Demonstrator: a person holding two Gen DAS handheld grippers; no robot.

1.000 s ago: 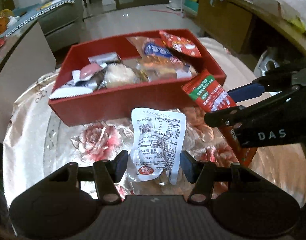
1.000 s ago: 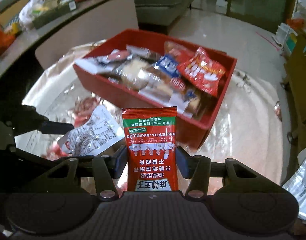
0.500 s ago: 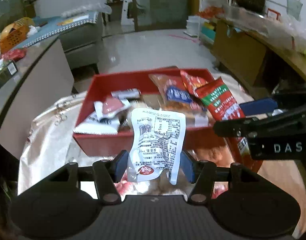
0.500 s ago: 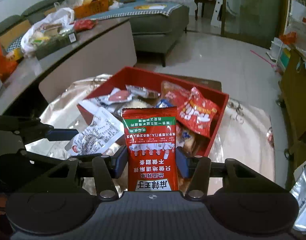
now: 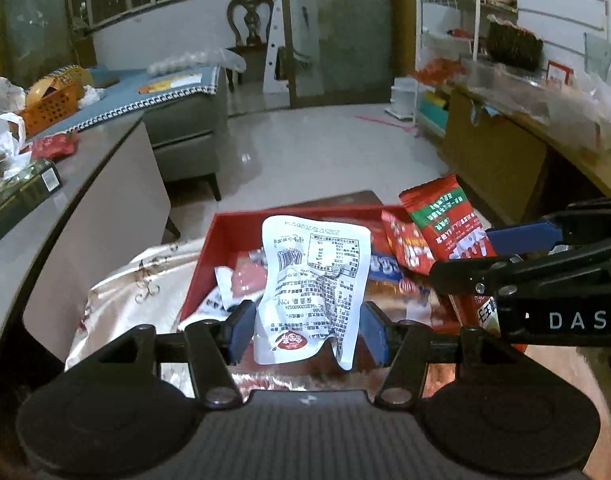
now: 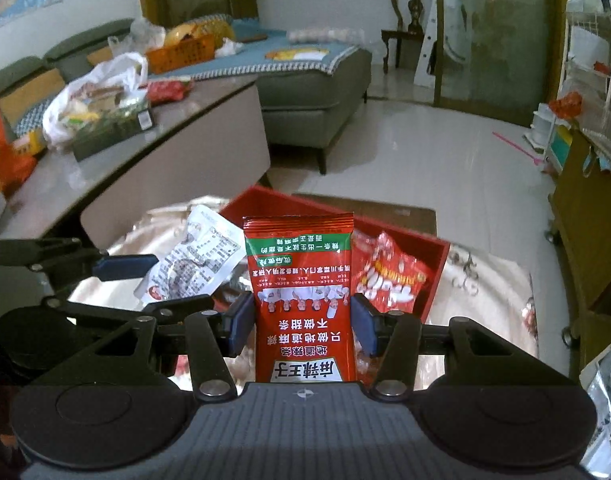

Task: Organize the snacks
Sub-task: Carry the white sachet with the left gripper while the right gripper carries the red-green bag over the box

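Note:
My left gripper (image 5: 305,336) is shut on a white snack packet (image 5: 311,284) with black print and holds it up in front of the red box (image 5: 209,256). My right gripper (image 6: 301,324) is shut on a red and green snack packet (image 6: 301,304), upright, also raised before the red box (image 6: 437,264). The box holds several snack packets (image 5: 405,244). Each gripper shows in the other's view: the right gripper (image 5: 517,264) to the right with its red packet (image 5: 445,220), the left gripper (image 6: 117,284) to the left with the white packet (image 6: 193,260).
The box sits on a table with a shiny floral cloth (image 5: 137,284). A grey counter (image 6: 125,160) with bags and an orange basket (image 6: 181,52) runs along the left. A wooden cabinet (image 5: 493,160) stands right. A sofa (image 6: 305,80) and tiled floor lie beyond.
Both grippers have risen and tilted up with their packets held; the red box now sits lower in both views and more of the room shows.

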